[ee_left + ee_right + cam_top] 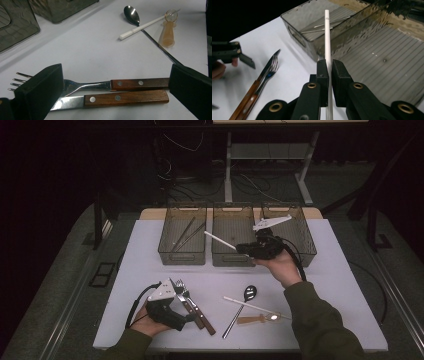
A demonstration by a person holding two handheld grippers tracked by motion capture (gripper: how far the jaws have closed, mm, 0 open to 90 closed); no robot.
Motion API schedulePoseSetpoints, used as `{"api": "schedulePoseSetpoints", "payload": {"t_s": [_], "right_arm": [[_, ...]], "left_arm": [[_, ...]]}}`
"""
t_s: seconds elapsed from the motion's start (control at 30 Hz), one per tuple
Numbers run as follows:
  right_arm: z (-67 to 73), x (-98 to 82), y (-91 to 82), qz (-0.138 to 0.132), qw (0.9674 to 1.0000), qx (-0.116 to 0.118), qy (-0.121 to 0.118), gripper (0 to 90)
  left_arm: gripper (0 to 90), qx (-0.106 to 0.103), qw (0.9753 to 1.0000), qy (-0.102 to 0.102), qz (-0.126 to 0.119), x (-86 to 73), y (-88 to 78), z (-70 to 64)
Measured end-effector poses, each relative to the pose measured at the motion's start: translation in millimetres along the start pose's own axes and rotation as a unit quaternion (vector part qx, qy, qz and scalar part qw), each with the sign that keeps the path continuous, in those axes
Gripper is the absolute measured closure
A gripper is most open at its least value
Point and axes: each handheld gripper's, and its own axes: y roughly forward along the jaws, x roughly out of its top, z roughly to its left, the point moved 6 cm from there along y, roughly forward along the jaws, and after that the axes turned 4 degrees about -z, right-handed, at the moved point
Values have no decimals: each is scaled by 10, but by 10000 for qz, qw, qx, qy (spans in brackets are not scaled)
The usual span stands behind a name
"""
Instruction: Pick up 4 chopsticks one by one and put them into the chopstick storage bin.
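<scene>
The right tongs (pixel 329 71), mid-frame, pinch a white chopstick (pixel 327 37) above the bins. The left tongs (pixel 112 87), lower left, gape around the fork (pixel 100 85) and knife (pixel 112 98).

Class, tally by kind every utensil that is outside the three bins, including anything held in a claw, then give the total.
Fork: 1
Knife: 1
Steel spoon: 1
Small amber spoon: 1
White chopsticks: 2, one of them held in the right claw
Total: 6
</scene>
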Motion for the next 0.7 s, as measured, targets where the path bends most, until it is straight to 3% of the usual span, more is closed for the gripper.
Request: {"api": "schedulePoseSetpoints", "payload": {"t_s": [0.27, 0.7], "right_arm": [[35, 245, 193, 7, 10000, -77, -37, 851], [116, 564, 680, 93, 9998, -158, -77, 850]], "left_arm": [[0, -8, 10000, -26, -23, 3, 7, -13], [0, -16, 10000, 11, -50, 10, -3, -7]]}}
